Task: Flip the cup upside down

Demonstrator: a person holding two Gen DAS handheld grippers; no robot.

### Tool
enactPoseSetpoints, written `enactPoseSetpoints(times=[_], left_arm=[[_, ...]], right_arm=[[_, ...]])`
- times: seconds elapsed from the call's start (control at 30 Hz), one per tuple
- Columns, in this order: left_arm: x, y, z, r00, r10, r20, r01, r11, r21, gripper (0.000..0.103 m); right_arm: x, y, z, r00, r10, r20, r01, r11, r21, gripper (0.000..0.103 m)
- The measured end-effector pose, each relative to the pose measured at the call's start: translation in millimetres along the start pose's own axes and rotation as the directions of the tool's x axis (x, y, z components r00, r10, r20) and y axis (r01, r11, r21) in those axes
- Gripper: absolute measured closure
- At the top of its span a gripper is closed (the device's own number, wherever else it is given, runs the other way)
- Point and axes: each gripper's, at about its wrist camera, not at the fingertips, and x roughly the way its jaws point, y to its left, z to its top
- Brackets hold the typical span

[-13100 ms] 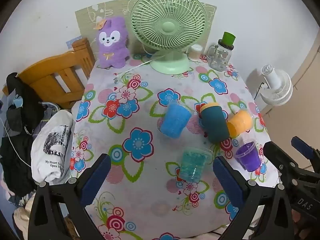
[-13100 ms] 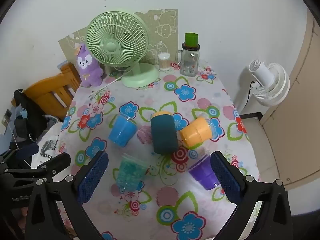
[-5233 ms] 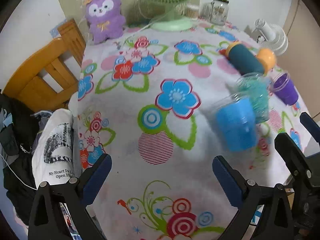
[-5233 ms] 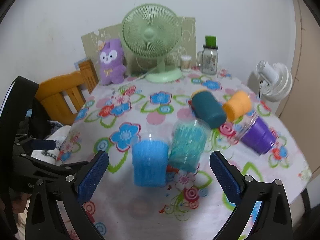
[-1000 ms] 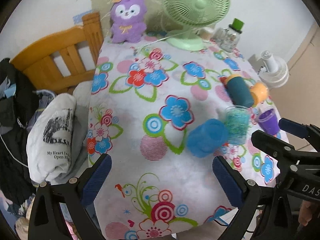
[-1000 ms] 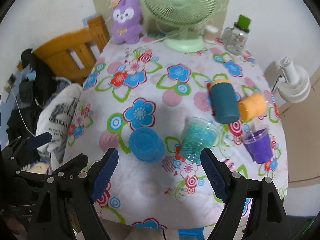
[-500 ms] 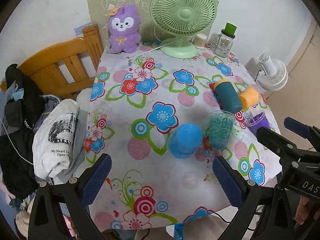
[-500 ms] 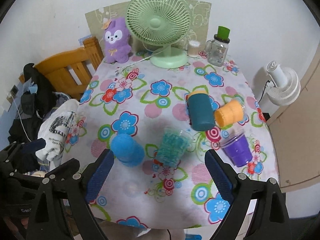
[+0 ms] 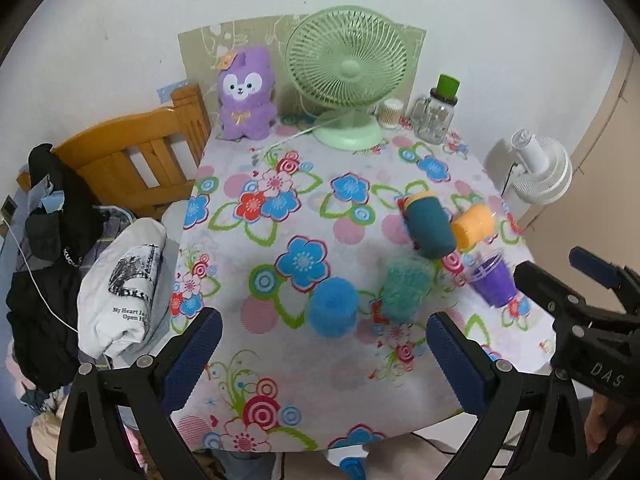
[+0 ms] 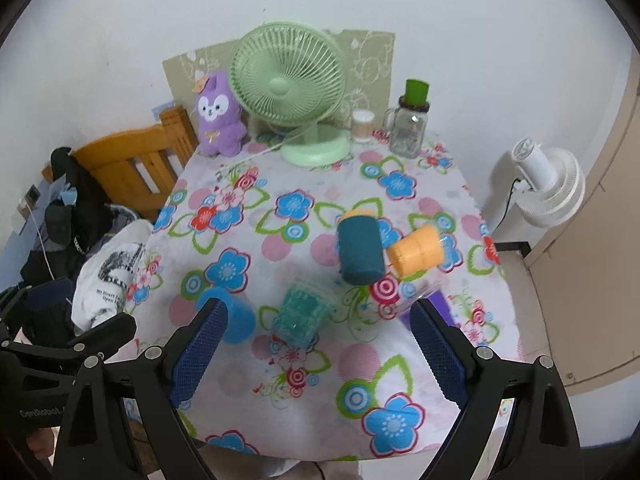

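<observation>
A blue cup [image 9: 333, 307] stands upside down on the flowered table [image 9: 280, 360], near its front left; in the right wrist view it [image 10: 236, 316] shows partly behind my left finger. A clear teal cup [image 9: 405, 289] [image 10: 302, 312] stands beside it. A dark teal cup [image 9: 430, 226] [image 10: 360, 250] and an orange cup [image 9: 472, 226] [image 10: 416, 251] lie on their sides. A purple cup [image 9: 492, 282] stands upright at the right edge. My left gripper [image 9: 320, 360] and right gripper [image 10: 316, 356] are both open and empty, held back over the table's front edge.
A green fan [image 9: 347, 76], a purple plush toy [image 9: 245, 94], a small jar [image 9: 388, 113] and a glass mug with a green lid [image 9: 436, 114] stand at the back. A wooden chair [image 9: 132, 160] with clothes [image 9: 120, 288] is left; a white fan [image 9: 542, 172] stands right.
Over the last second both grippers have pulled back and up from the table. The blue cup, earlier upright and then carried, now stands upside down on its own.
</observation>
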Motion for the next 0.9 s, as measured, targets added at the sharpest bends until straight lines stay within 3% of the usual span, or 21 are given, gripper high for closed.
enactPoseSetpoints(times=[0.37, 0.9], left_arm=[[-12, -19, 8, 1.000, -0.015, 0.017, 0.016, 0.999, -0.033, 0.000], [-21, -42, 10, 0.998, -0.006, 0.059, 0.006, 1.000, -0.005, 0.000]], right_arm=[[-29, -21, 11, 0.995, -0.039, 0.095, 0.038, 0.999, 0.014, 0.004], [-38, -41, 9, 0.992, -0.053, 0.115, 0.049, 0.998, 0.042, 0.004]])
